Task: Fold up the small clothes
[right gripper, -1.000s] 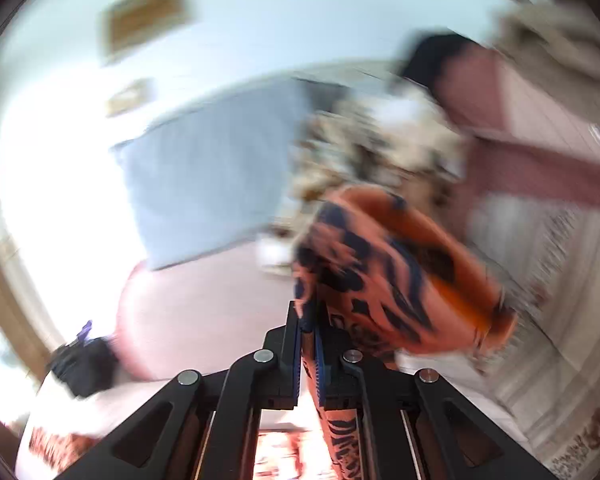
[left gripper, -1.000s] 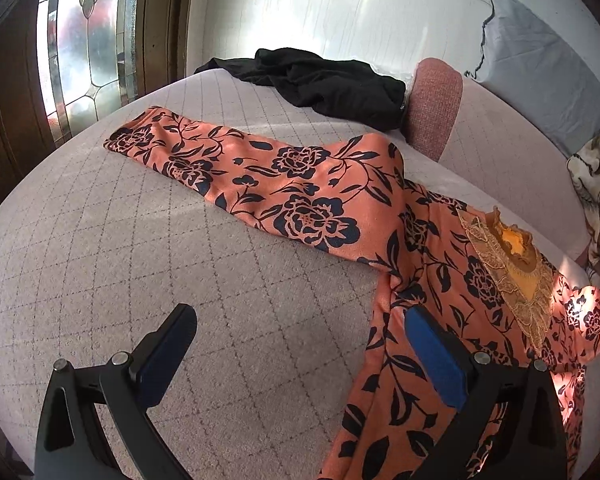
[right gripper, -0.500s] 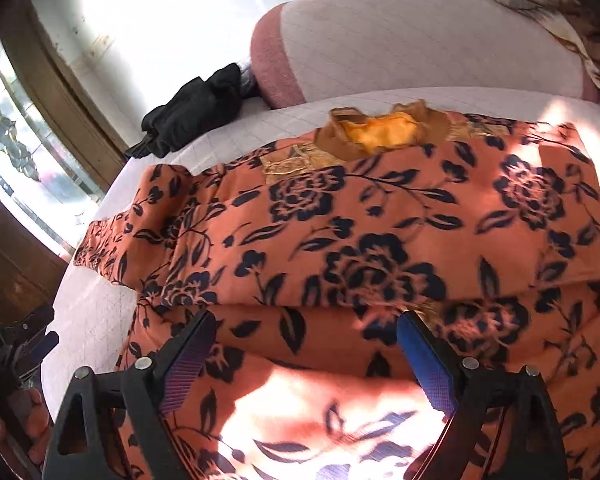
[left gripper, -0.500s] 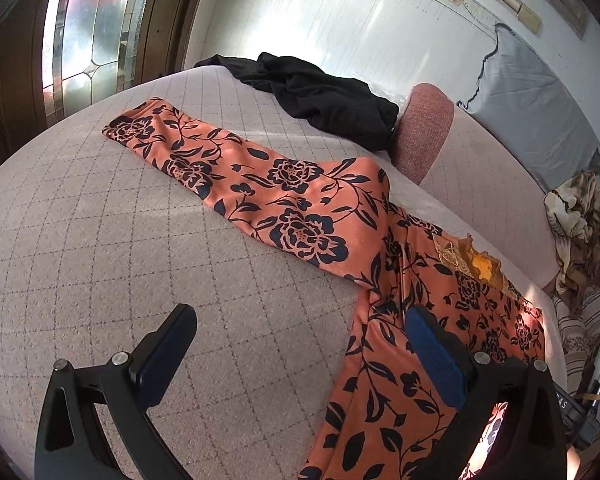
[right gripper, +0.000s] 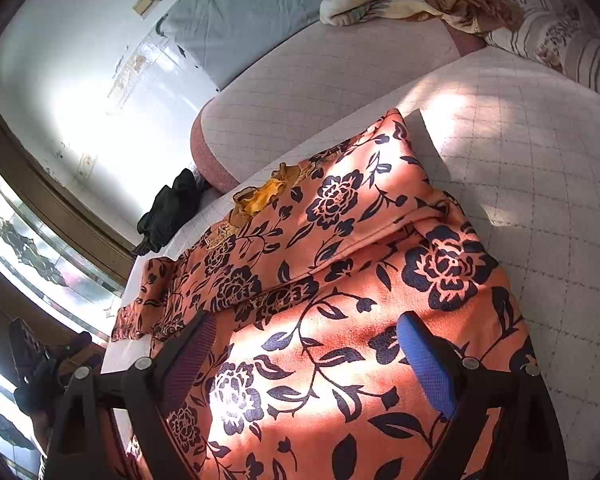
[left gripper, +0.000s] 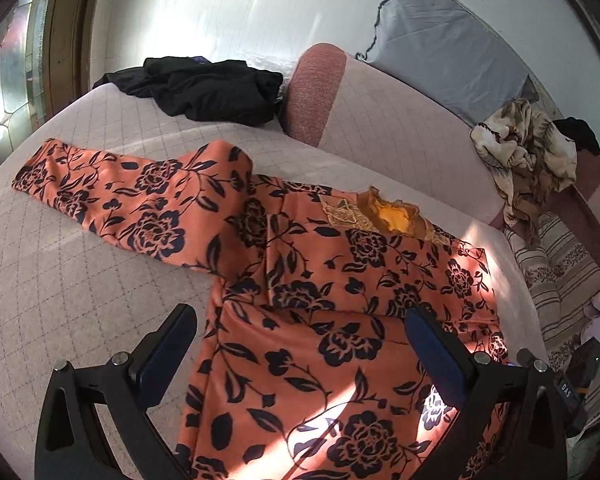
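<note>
An orange top with dark floral print [left gripper: 308,280] lies spread on the quilted bed [left gripper: 72,280]. Its left sleeve [left gripper: 112,196] stretches out to the left; the right sleeve is folded across the body [right gripper: 340,216]. A yellow lace collar [left gripper: 392,216] faces the headboard. My left gripper [left gripper: 300,352] is open above the top's left side and lower body. My right gripper [right gripper: 308,360] is open above the top's lower right part, holding nothing.
A black garment [left gripper: 204,88] lies at the bed's far corner. A pink headboard cushion [left gripper: 380,120] runs behind. A crumpled beige blanket [left gripper: 528,148] and striped pillows [left gripper: 560,280] lie to the right. A window [left gripper: 4,80] is on the left.
My right gripper held the right sleeve shut, then opened and let it lie folded across the body. My left gripper has swung right over the top, still open.
</note>
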A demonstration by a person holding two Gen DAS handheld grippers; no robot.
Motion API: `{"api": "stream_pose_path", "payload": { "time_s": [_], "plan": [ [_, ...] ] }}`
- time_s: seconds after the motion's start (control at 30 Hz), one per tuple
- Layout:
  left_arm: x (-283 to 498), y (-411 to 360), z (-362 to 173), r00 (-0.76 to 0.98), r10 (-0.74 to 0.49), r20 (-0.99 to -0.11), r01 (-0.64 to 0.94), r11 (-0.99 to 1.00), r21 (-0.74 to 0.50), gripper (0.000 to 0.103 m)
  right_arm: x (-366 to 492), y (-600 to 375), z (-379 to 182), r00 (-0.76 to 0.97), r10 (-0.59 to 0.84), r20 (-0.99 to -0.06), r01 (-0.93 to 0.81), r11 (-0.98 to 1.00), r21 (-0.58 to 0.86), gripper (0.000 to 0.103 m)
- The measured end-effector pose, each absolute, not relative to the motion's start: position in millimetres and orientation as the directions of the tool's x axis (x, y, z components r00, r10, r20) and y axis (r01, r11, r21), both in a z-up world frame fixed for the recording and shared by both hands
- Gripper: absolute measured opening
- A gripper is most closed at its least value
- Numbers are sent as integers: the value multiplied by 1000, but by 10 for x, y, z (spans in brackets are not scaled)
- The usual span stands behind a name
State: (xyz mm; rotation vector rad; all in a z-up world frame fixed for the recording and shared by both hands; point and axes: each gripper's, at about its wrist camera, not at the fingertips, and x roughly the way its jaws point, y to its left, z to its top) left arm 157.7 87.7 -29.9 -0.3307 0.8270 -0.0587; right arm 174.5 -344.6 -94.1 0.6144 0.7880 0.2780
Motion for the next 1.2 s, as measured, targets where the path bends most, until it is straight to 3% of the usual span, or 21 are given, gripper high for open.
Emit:
{"api": "stream_pose_path", "payload": {
  "time_s": [0.13, 0.33, 0.4, 0.43, 0.67, 0.77, 0.83, 0.93, 1.03, 1.1, 1.13, 1.17, 1.2],
  "plan": [
    [2008, 536, -365, 667, -151, -730, -50, 968, -246, 103, 1815, -3605, -1016, 680, 506, -531, 4, 722, 692, 94],
    [2642, 311, -1254, 470, -77, -879, -114, 983, -147, 103, 1819, -3873, -1049, 707, 501, -499, 62, 659, 749, 94],
    [2628, 227, -1357, 500, 52, -865, -107, 994, -2, 103, 1845, -3947, -1054, 701, 524, -483, 76, 619, 782, 94],
    [2603, 198, -1373, 515, 57, -855, -84, 996, 16, 103, 1878, -3980, -1033, 702, 532, -474, 83, 599, 796, 94],
    [2591, 252, -1383, 516, 17, -856, -87, 996, -32, 103, 2965, -3813, -1009, 580, 676, -454, 38, 534, 844, 95],
    [2577, 240, -1383, 531, 13, -847, -78, 996, -34, 103, 3400, -3982, -1345, 566, 568, -597, 178, 624, 761, 90],
    [2576, 232, -1397, 543, 3, -840, -74, 996, -44, 103, 3389, -4253, -1515, 633, 587, -506, 275, 441, 855, 90],
    [2564, 236, -1405, 553, -4, -833, -70, 996, -52, 103, 3439, -4183, -1169, 649, 523, -553, 229, 559, 797, 93],
    [2568, 253, -1416, 558, -12, -830, -68, 996, -61, 103, 3716, -4004, -1022, 617, 615, -492, 103, 557, 824, 93],
    [2570, 261, -1416, 560, -17, -828, -67, 996, -66, 103, 3984, -3980, -1111, 607, 570, -553, 93, 641, 762, 93],
    [2566, 266, -1410, 563, -22, -826, -64, 996, -70, 103, 4122, -4043, -1277, 587, 510, -629, 162, 687, 708, 93],
    [2561, 278, -1423, 562, -28, -826, -60, 995, -74, 103, 4156, -4171, -1472, 586, 501, -637, 238, 644, 727, 91],
    [2556, 288, -1425, 563, -35, -826, -58, 995, -82, 103, 4091, -4258, -1492, 637, 506, -582, 263, 566, 781, 90]
  ]
}}
